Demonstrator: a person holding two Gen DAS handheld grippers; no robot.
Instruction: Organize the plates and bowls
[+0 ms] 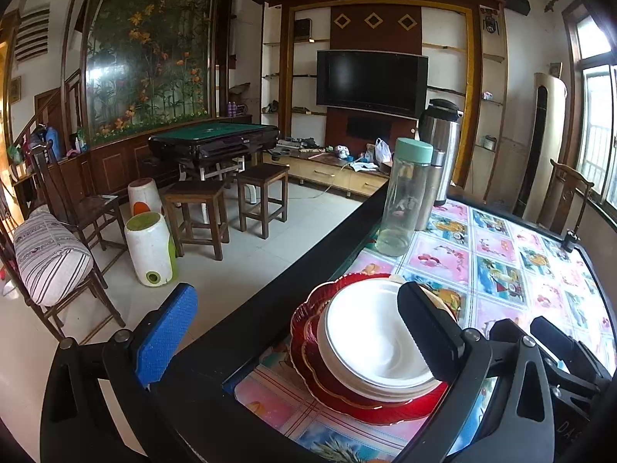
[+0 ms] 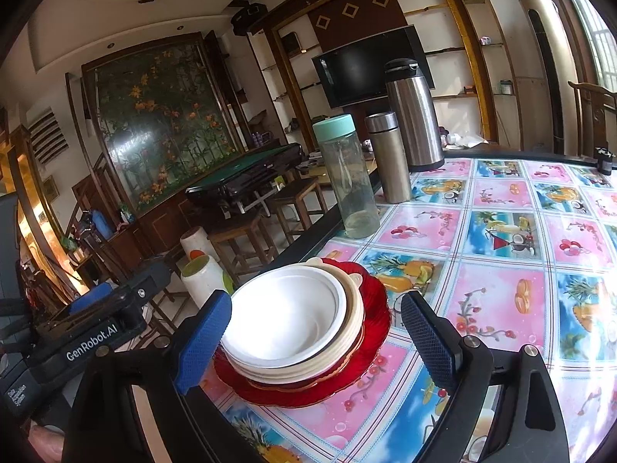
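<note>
Beside the bottle (image 2: pixel 349 177), white bowls (image 2: pixel 289 320) sit stacked on a red plate (image 2: pixel 370 332).
Both grippers, left (image 1: pixel 308 332) and right (image 2: pixel 312 335), gape wide around the stack, holding nothing.

Daylight pours in from the windows (image 1: pixel 595 115) on the right, and the room is bright without any lamp showing. It glares white off the glossy tablecloth (image 2: pixel 501 231) toward the table's far right edge, and the glass flower panel (image 1: pixel 150 58) carries a pale sheen. The white bowl (image 2: pixel 285 316) is nearly washed out inside. Under the stools (image 1: pixel 231 208) the shadows are soft. Both views bend hard at the rims, with black corners, yet stay sharp in the middle.
</note>
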